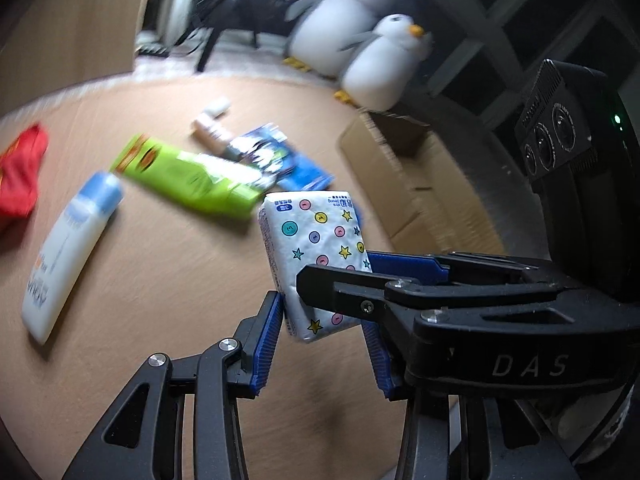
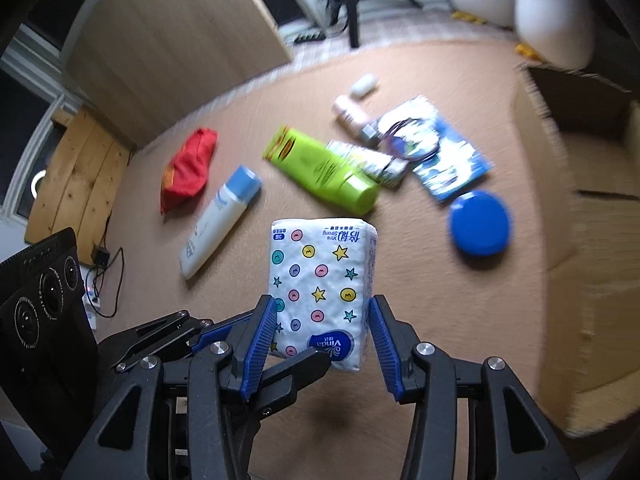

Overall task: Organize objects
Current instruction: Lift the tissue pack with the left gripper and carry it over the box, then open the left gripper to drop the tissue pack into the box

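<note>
Both my grippers are on the same tissue pack [image 2: 320, 292], white wrap printed with coloured dots and stars, held clear above the tan surface [image 2: 400, 300]. My right gripper [image 2: 322, 334] has its blue pads against the pack's two long sides near the lower end, jaws partly closed to the pack's width. My left gripper [image 1: 324, 336] has one blue pad touching the pack's left side; the other pad is partly hidden behind the right gripper's finger crossing in front, so I cannot tell if it presses, but the jaws are narrowed around the pack. In the right wrist view the left gripper's black finger reaches in under the pack's bottom corner. Beyond the pack, ahead of my fingers, lie a green tube [image 2: 324, 168], a white bottle with a blue cap [image 2: 218, 220] to the left, and a red pouch [image 2: 186, 168] further left. Ahead and right sit a blue packet [image 2: 444, 156] and a blue round lid [image 2: 480, 224]. A cardboard box [image 2: 592, 264] stands open at the far right.
</note>
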A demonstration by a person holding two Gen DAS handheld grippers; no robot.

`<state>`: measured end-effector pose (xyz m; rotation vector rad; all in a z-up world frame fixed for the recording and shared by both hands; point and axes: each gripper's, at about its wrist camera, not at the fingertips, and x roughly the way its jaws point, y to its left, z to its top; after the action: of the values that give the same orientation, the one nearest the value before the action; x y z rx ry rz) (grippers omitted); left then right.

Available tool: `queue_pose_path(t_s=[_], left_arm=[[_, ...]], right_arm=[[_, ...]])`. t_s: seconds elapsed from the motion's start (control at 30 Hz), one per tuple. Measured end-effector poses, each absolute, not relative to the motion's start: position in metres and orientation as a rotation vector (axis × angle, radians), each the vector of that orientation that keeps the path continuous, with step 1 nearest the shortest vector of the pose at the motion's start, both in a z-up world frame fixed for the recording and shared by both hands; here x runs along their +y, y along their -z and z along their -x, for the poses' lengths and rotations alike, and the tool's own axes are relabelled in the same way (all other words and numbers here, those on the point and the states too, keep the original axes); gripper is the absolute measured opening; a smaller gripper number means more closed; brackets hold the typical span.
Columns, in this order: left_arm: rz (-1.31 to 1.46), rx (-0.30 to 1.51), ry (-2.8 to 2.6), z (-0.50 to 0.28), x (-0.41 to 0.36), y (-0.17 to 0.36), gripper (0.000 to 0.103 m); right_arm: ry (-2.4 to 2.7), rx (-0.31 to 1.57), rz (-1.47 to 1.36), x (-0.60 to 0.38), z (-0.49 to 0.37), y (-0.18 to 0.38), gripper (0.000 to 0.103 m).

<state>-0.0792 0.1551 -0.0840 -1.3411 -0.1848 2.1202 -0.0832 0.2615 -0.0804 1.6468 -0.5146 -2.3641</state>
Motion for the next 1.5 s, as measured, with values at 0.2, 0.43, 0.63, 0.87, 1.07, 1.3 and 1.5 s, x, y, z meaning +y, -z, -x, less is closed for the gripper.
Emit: queue_pose_path(t_s=[0.2,0.43,0.63,0.87,1.07,1.3,1.5], left_arm=[[1.251,-0.136,-2.071,0.077,0.216,0.059,0.044],[1.215,-0.099,-1.992,0.075,0.286,0.057,0.044],[1.216,-0.059,-1.950,0.072,0.330,0.064,0.044],[1.218,-0.017,-1.941,0.065,0.350,0.066,0.044],[1.219,0.001,-1.966,0.064,0.335,0.064,0.056],[1.236,-0.045,-2.034,0.076,0.280,0.062,0.062],[1.257,-0.114,-2.125,0.088,0.210,0.055,0.062]], right_arm=[[2.492,-0.541,-1.595,0.308,0.063,0.053,0.044],[2.601,-0.628,-1.603,0.372,0.042,0.049,0.044],[2.646,-0.674,-1.630,0.407,0.032,0.053,0.044],[2.671,-0.715,-1.640,0.423,0.025,0.056,0.045],[2.707,-0.744,-1.641,0.427,0.022,0.054,0.067],[2.707,-0.754,-1.609,0.412,0.026,0.047,0.067],[2.683,-0.707,-1.577,0.380,0.038,0.044,0.067]])
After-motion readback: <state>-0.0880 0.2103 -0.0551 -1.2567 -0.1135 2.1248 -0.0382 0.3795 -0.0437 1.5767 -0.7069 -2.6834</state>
